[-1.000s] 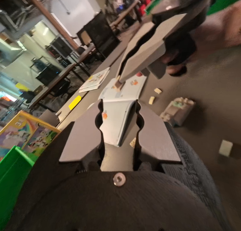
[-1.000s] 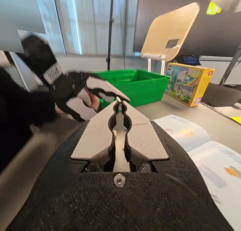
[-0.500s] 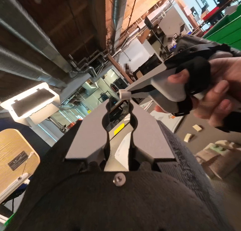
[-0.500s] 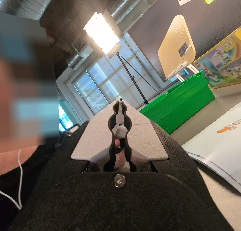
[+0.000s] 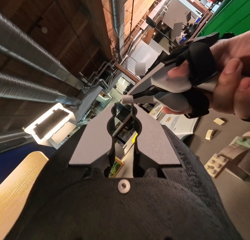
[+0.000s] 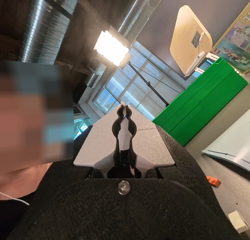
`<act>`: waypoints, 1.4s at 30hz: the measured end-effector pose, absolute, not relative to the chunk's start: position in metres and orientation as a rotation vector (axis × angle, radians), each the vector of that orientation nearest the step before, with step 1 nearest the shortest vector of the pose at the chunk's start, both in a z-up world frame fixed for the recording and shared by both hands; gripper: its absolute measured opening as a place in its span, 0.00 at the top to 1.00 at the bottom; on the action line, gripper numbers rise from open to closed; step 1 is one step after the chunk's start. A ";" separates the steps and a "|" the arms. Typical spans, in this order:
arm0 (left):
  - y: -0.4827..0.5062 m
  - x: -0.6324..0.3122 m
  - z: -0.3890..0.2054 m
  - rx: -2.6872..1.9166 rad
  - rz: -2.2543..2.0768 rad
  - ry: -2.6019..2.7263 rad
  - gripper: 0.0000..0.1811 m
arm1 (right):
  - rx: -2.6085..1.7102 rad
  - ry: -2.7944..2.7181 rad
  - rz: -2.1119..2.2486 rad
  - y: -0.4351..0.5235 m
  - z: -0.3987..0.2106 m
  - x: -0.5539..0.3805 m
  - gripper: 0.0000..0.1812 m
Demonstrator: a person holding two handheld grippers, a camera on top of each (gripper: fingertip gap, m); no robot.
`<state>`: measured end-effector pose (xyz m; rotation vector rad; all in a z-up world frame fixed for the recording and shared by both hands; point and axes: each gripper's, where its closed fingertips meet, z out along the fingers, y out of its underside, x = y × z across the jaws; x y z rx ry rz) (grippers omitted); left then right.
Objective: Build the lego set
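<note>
My right gripper (image 6: 123, 106) is shut on a small white lego piece (image 6: 122, 104) that sticks out of its tips. In the left wrist view the same gripper (image 5: 133, 98) comes in from the right, held by a hand, with the white piece (image 5: 127, 99) at its tip. My left gripper (image 5: 124, 106) points upward with its jaws apart. The white piece sits just past its fingertips, close to the right one, and is not pressed between its pads. A part-built pale lego model (image 5: 230, 150) stands on the table at the right.
Two cream curved pieces (image 5: 209, 134) and an open instruction booklet (image 5: 179, 125) lie on the grey table. A green bin (image 6: 202, 111), the lego box (image 6: 236, 43), an orange brick (image 6: 213, 182) and a white brick (image 6: 238, 220) are at the right. A person is close at the left. My two grippers' fingertips are within a few centimetres of each other. From either gripper's tips it is about 15 cm to the white brick (image 6: 238, 220). It is also in sight in the left wrist view (image 5: 205, 134).
Both grippers rose off the table and tilted upward. My left jaws narrowed from wide open. The right gripper stayed shut on the white piece and brought it to the left gripper's tips.
</note>
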<state>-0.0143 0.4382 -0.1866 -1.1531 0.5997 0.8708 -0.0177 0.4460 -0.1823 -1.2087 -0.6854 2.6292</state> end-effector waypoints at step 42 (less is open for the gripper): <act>0.428 -0.018 -0.219 -1.432 0.659 0.665 0.91 | -1.069 -1.010 2.171 0.449 -0.179 -0.010 0.89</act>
